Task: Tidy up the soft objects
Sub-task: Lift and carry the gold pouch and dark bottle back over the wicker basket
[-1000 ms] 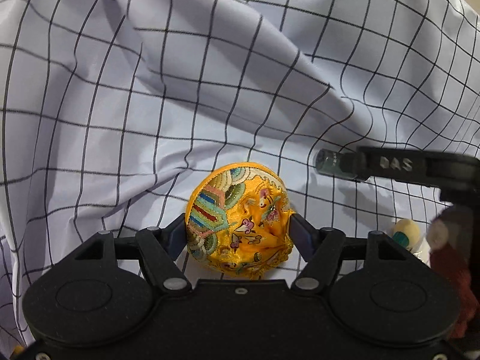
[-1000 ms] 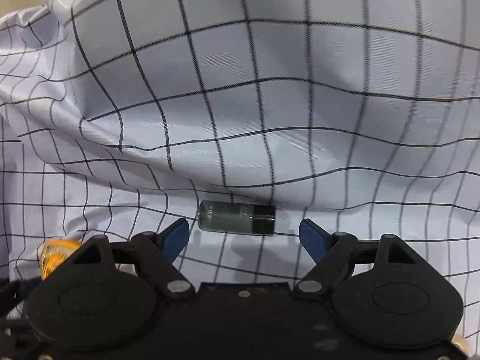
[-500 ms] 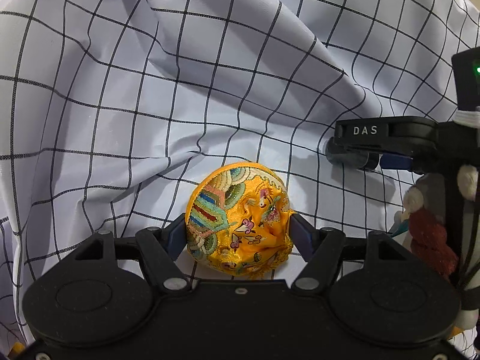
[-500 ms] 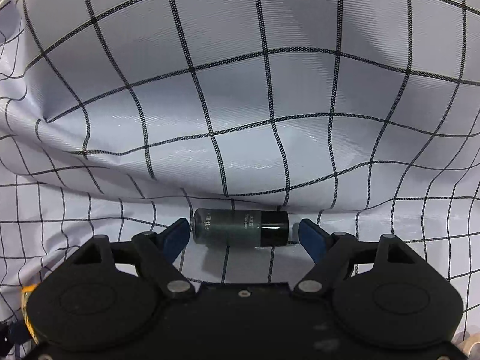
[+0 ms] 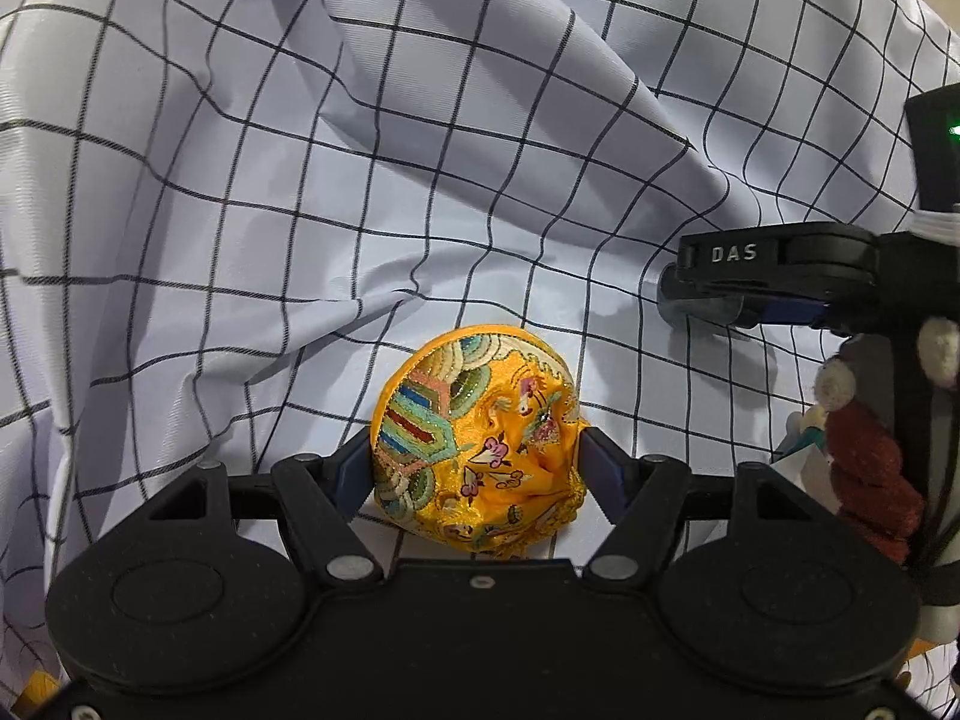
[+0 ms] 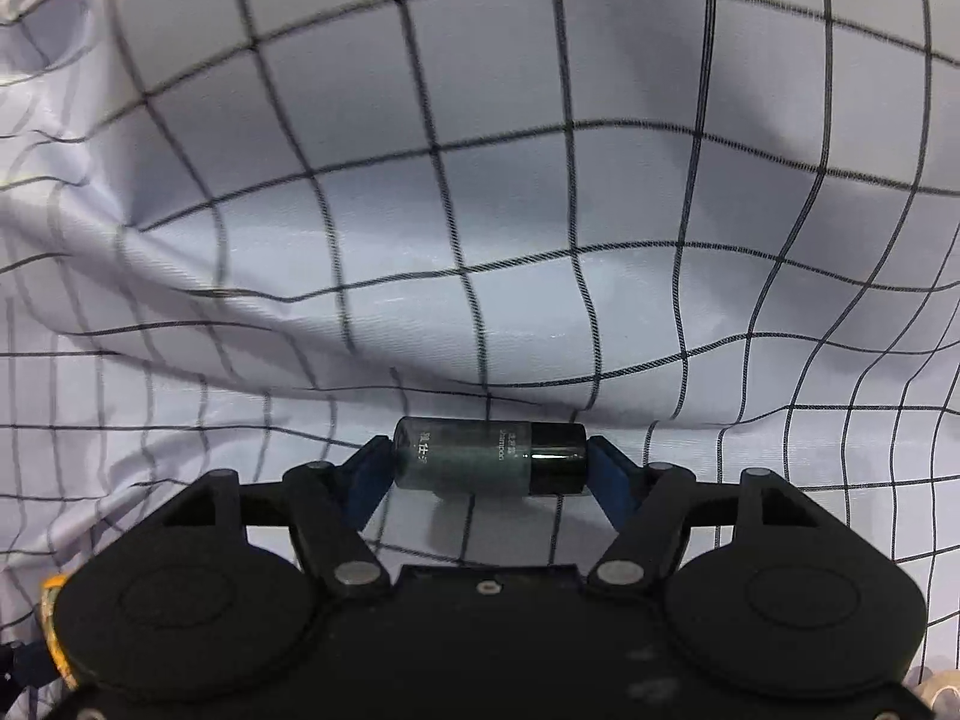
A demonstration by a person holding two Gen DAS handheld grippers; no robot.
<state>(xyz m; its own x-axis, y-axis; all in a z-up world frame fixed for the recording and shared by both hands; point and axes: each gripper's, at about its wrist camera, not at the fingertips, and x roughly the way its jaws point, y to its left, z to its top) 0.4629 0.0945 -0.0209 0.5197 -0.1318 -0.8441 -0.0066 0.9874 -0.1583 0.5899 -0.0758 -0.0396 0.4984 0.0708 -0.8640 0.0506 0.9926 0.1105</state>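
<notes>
Grippers both working low over a rumpled white checked cloth (image 5: 252, 192), fingers pointing forward along it.

Left gripper (image 5: 475, 468) is sitting level just above the cloth, its blue pads (image 5: 354, 468) pressing on either side of a round yellow embroidered pouch (image 5: 477, 438). Jaws are standing at middling width, closed onto the pouch; the fabric is bulging and creasing between them. The pouch is lying against the cloth at the foot of a large fold.

Right gripper (image 6: 491, 468) is likewise reaching flat across the cloth. Its blue pads (image 6: 609, 471) are meeting the two ends of a small dark bottle (image 6: 489, 459), which is lying on its side, black cap toward the right pad. Jaws at middling width, clamping the bottle lengthwise. Whether the bottle is resting on the cloth or lifted just clear of it, I cannot tell.

Left wrist view alone is showing the right gripper (image 5: 708, 294) side-on at far right, a black body lettered DAS, with the end of the bottle (image 5: 672, 300) peeking out beneath it, well apart from the pouch. Below it, a red-brown plush toy (image 5: 870, 480) with pale tufts is crowding the edge.

Right wrist view alone is showing the bottle's faint white lettering, too small to read, and a sliver of yellow (image 6: 54, 630) at lower left behind the gripper body.
</notes>
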